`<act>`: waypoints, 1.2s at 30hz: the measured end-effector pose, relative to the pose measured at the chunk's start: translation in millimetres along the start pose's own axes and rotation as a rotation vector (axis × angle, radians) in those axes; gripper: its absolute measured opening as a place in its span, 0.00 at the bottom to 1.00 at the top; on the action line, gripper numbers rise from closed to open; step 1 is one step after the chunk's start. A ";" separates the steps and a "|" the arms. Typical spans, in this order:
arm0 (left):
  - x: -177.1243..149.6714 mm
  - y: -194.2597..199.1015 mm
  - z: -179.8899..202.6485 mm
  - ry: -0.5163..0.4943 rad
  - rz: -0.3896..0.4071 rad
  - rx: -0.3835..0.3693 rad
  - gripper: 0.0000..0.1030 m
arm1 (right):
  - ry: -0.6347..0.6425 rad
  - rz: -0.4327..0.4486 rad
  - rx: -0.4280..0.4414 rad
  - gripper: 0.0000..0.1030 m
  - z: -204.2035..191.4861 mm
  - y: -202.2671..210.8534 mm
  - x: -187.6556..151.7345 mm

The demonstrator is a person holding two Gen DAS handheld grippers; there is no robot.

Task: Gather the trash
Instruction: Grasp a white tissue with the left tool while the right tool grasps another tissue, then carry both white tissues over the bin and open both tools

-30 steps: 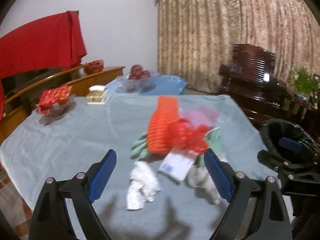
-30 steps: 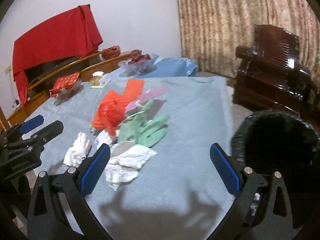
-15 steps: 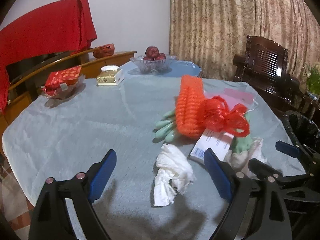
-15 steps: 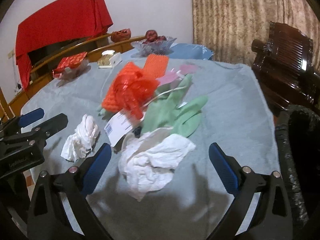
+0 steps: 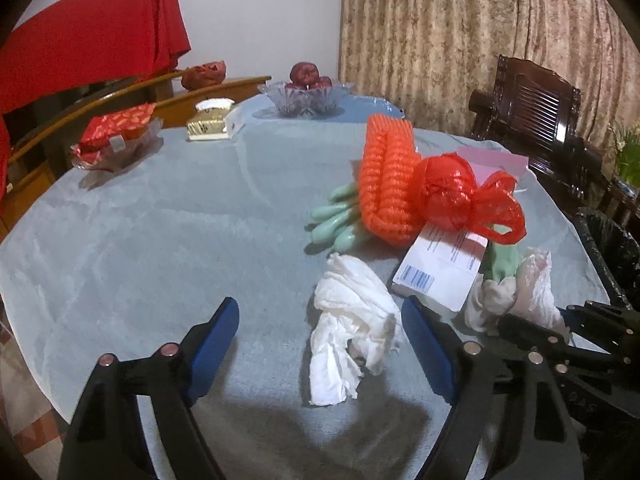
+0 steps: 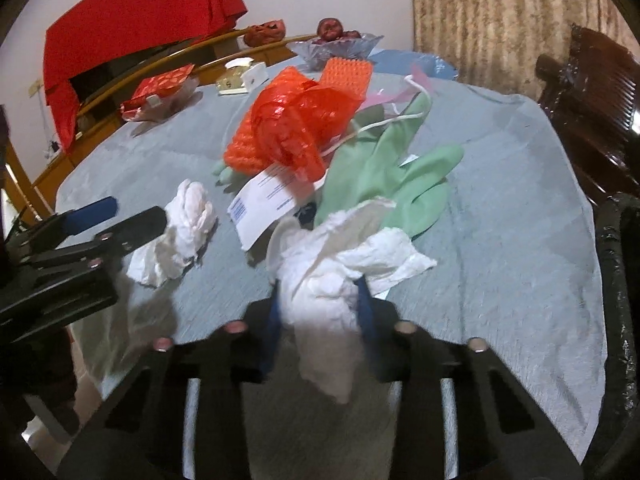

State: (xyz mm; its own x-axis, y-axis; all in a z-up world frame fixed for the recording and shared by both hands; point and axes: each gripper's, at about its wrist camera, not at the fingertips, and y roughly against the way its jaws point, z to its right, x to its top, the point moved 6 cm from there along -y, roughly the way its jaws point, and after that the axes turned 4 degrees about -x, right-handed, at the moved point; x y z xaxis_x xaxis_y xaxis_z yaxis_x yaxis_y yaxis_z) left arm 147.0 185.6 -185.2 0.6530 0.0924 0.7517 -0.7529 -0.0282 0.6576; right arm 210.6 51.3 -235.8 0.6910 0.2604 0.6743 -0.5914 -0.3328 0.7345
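Right gripper [image 6: 318, 312] tilted down, jaws closing on tissue [image 6: 324, 280]

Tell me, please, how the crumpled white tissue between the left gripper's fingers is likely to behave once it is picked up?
The crumpled white tissue looks thin and loosely wadded, so it will probably squash flat as the left gripper closes. It is likely very light, and its trailing end may dangle.

The orange foam net [image 5: 386, 184] hides most of one green glove [image 5: 336, 220], only its fingertips showing beyond the left fingers. The black bin [image 6: 618, 300] is cut off at the edge, right of the right fingers.
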 end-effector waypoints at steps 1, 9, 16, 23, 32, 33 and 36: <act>-0.8 -1.0 1.0 0.000 -0.002 -0.001 0.79 | 0.003 0.001 0.003 0.21 0.0 2.4 -0.5; -5.6 -14.1 13.3 0.002 -0.040 -0.012 0.66 | -0.015 0.070 -0.030 0.20 18.1 33.2 9.9; -12.6 -22.1 20.8 0.011 -0.061 -0.042 0.29 | -0.044 0.087 -0.055 0.20 36.6 45.7 11.1; 0.6 -1.2 26.7 0.016 -0.010 -0.050 0.21 | -0.060 0.114 -0.058 0.20 45.2 59.8 15.4; 32.8 39.5 44.3 0.001 0.084 -0.070 0.21 | -0.080 0.185 -0.066 0.21 57.4 94.1 28.2; 35.8 42.6 46.8 -0.002 0.091 -0.076 0.21 | -0.083 0.192 -0.068 0.21 61.6 98.9 29.0; 44.9 52.6 58.8 -0.012 0.115 -0.102 0.21 | -0.089 0.214 -0.081 0.21 68.8 111.5 32.7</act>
State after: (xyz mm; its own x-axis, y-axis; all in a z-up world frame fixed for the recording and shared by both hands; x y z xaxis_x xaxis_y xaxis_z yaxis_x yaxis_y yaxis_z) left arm 141.5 129.7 -113.9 0.5624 0.0822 0.8228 -0.8269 0.0636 0.5588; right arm 195.9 -39.6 -137.1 0.5782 0.1093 0.8085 -0.7572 -0.2972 0.5817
